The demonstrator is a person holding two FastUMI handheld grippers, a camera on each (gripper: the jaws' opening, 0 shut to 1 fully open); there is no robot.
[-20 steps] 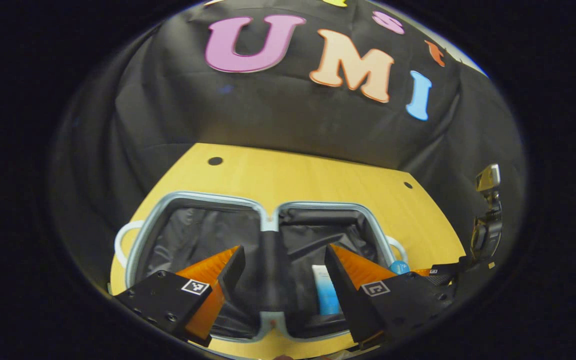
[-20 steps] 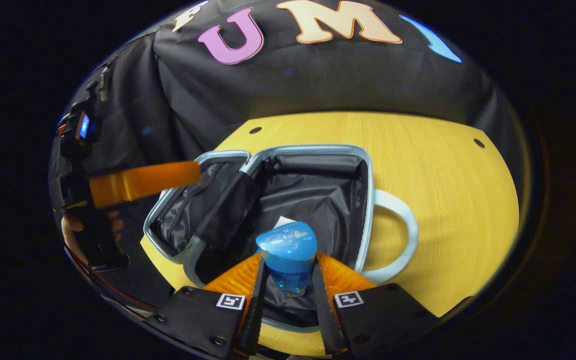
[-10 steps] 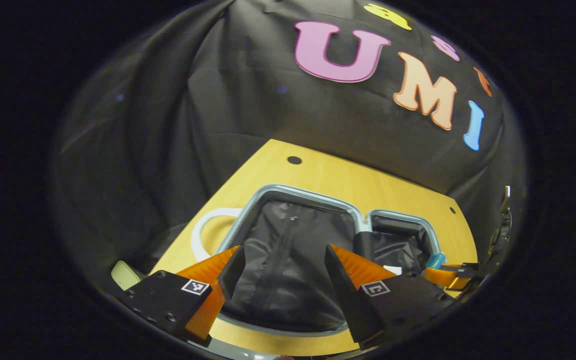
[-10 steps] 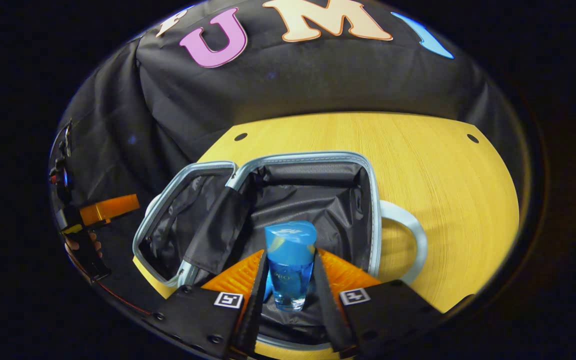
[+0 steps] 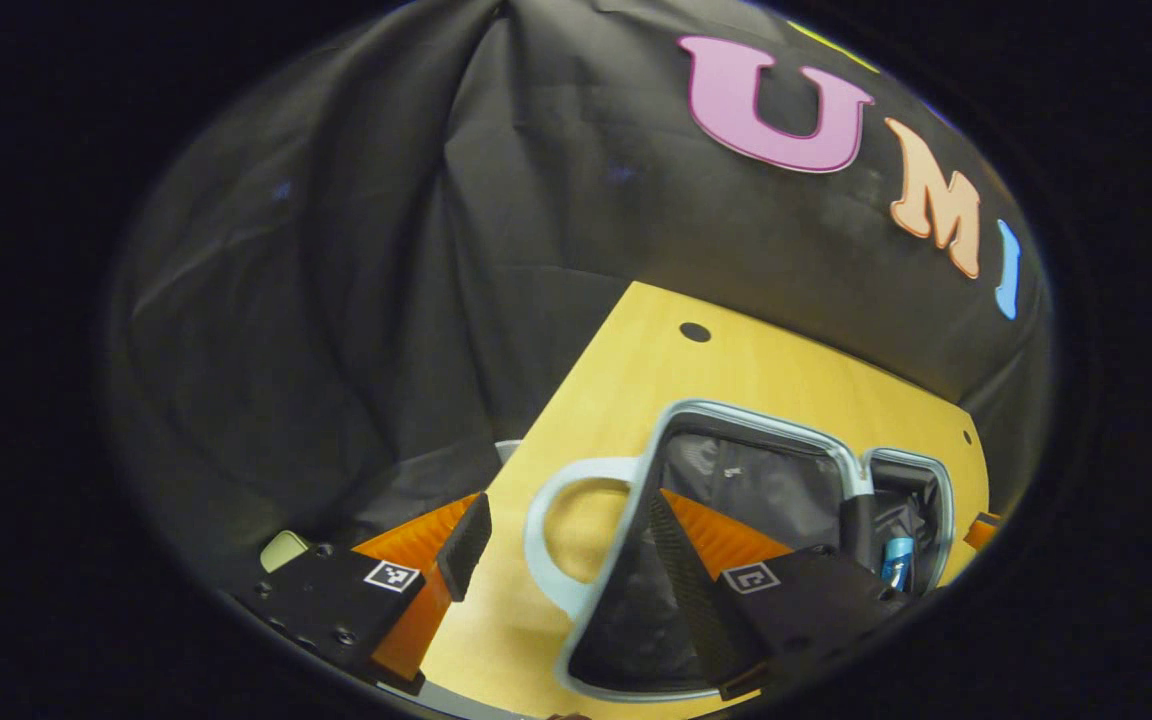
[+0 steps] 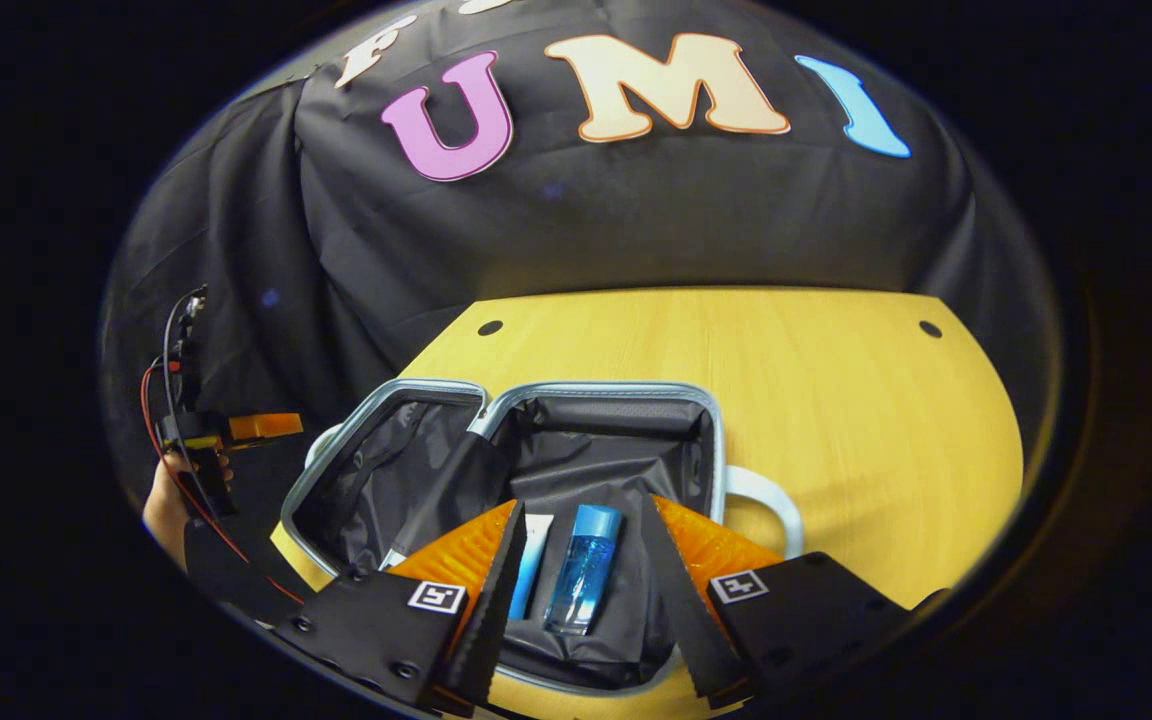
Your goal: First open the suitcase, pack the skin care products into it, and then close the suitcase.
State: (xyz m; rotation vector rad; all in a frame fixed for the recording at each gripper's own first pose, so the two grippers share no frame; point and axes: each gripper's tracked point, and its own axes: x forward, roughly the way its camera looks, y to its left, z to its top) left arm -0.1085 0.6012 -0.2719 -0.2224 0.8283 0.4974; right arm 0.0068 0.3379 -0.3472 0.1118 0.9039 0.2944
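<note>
The open suitcase point(image 6: 616, 388) lies flat on the wooden table point(image 6: 836, 400), both black-lined halves facing up. In its right half lie a blue bottle point(image 6: 576, 580) and a white-and-blue tube point(image 6: 533, 560), side by side. My right gripper point(image 6: 583, 520) hovers open just above them, touching neither. My left gripper point(image 5: 566, 545) is open and holds nothing, over the suitcase's left handle point(image 5: 546, 500) and left rim point(image 5: 736, 415). The blue bottle point(image 5: 898, 560) peeks out of the far half there. In the right gripper view the left gripper point(image 6: 266, 427) is off to the left, held by a hand point(image 6: 164, 505).
A white loop handle point(image 6: 771, 495) sticks out of the suitcase's right side. Bare tabletop runs behind and to the right of the case. A small pale green object point(image 5: 283, 548) sits low at the left, beyond the table's edge. Black cloth walls surround the table.
My right gripper has opened and let go of the blue bottle, which now lies in the suitcase beside the tube. My left gripper has swung left, from over the case to its left handle.
</note>
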